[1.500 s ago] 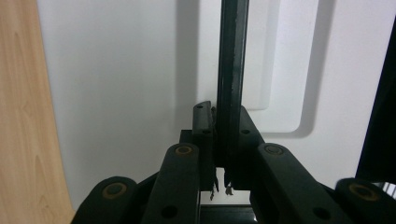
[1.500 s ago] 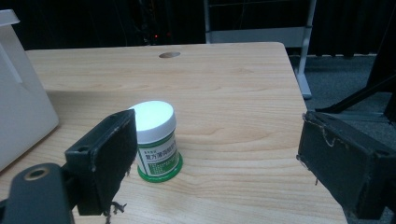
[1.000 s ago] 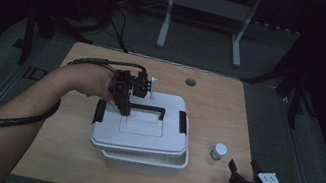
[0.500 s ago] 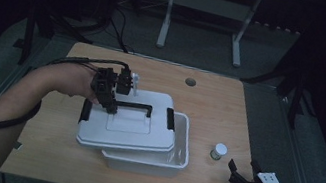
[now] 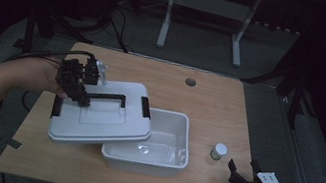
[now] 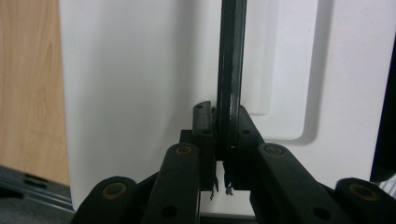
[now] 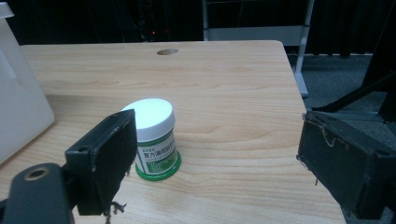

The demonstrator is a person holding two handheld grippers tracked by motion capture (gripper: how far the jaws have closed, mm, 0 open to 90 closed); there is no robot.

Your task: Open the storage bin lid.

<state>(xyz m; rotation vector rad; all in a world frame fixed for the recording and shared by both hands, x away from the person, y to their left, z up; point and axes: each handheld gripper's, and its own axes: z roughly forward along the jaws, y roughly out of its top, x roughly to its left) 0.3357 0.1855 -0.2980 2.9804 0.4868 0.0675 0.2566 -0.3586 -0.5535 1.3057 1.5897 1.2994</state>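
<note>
The lid [image 5: 105, 117] sits askew over the bin [image 5: 158, 164], covering its nine-o'clock side. The left claw [image 5: 82, 99] is clamped on the lid's black handle [image 6: 229, 70]. At four o'clock the right claw [image 5: 242, 179] gapes wide, empty — a jar [image 7: 153, 137] just ahead. The wooden table [image 5: 209, 105] stands in a dark room, hard to read.

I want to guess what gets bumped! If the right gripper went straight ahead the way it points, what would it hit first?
Most likely the small jar with the white cap and green label. It stands upright on the table just ahead of the right gripper, near its left finger. It sits off-centre, so open fingers might just brush it.
</note>
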